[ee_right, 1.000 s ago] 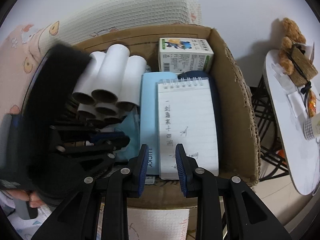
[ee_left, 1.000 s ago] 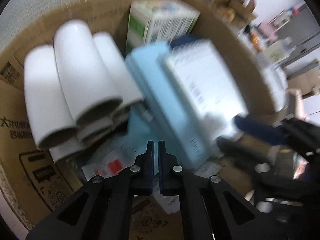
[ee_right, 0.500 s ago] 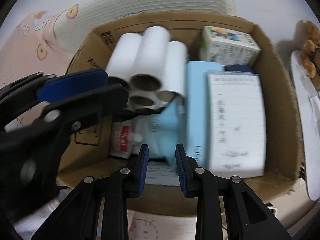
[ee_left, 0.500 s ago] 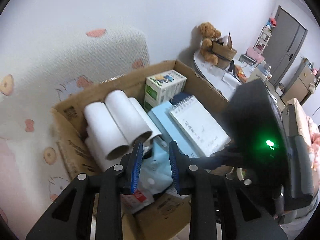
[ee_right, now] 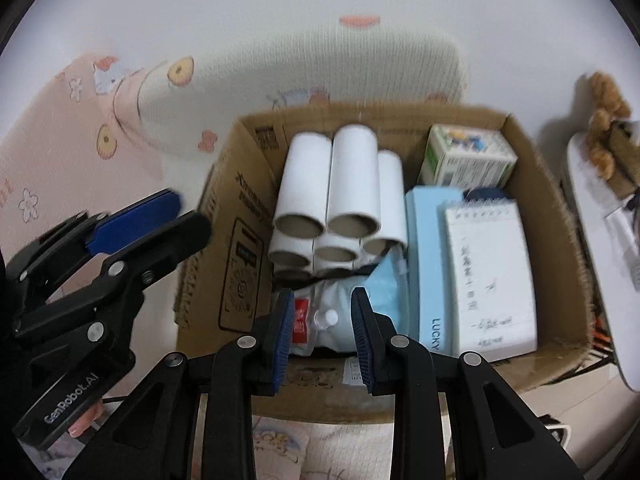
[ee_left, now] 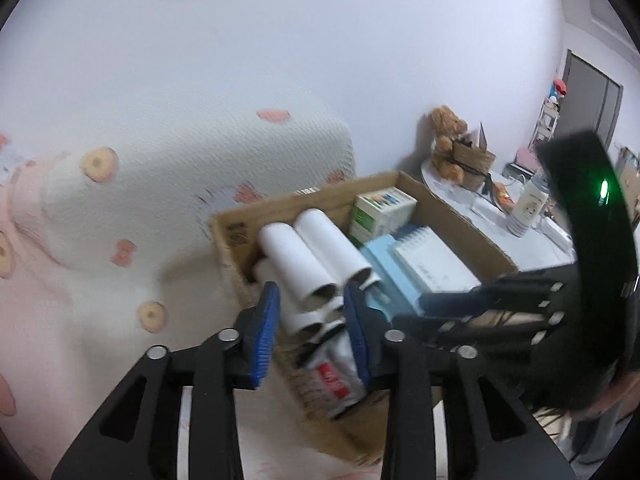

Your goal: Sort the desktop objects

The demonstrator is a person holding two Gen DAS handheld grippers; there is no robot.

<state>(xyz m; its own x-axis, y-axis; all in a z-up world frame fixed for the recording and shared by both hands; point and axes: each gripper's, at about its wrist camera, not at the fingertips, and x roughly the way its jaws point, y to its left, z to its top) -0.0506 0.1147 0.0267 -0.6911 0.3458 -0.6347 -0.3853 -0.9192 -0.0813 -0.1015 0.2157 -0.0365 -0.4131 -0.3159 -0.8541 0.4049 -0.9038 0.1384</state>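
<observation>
An open cardboard box (ee_right: 208,216) (ee_left: 236,248) holds several white paper tubes (ee_right: 352,176) (ee_left: 316,248), a light-blue box marked LUCKY (ee_right: 426,256), a spiral notepad (ee_right: 488,272) (ee_left: 436,264), a green-and-white carton (ee_right: 468,156) (ee_left: 380,208) and a white pouch with a red label (ee_right: 316,316) (ee_left: 336,376). My right gripper (ee_right: 322,336) (ee_left: 416,312) hangs over the box's near edge above the pouch, its jaws slightly apart and empty. My left gripper (ee_left: 311,332) (ee_right: 190,212) is outside the box's left wall; its jaws are opening with nothing between them.
A cream pillow with small prints (ee_left: 192,168) (ee_right: 320,64) lies behind the box on pink bedding (ee_right: 60,128). To the right stands a white round table (ee_left: 480,208) (ee_right: 596,240) carrying a teddy bear (ee_left: 446,136), a woven basket and a white bottle (ee_left: 528,208).
My left gripper has drawn back and up out of the box, and its jaws have gone from shut to parted. My right gripper has slid left from the notepad to the pouch.
</observation>
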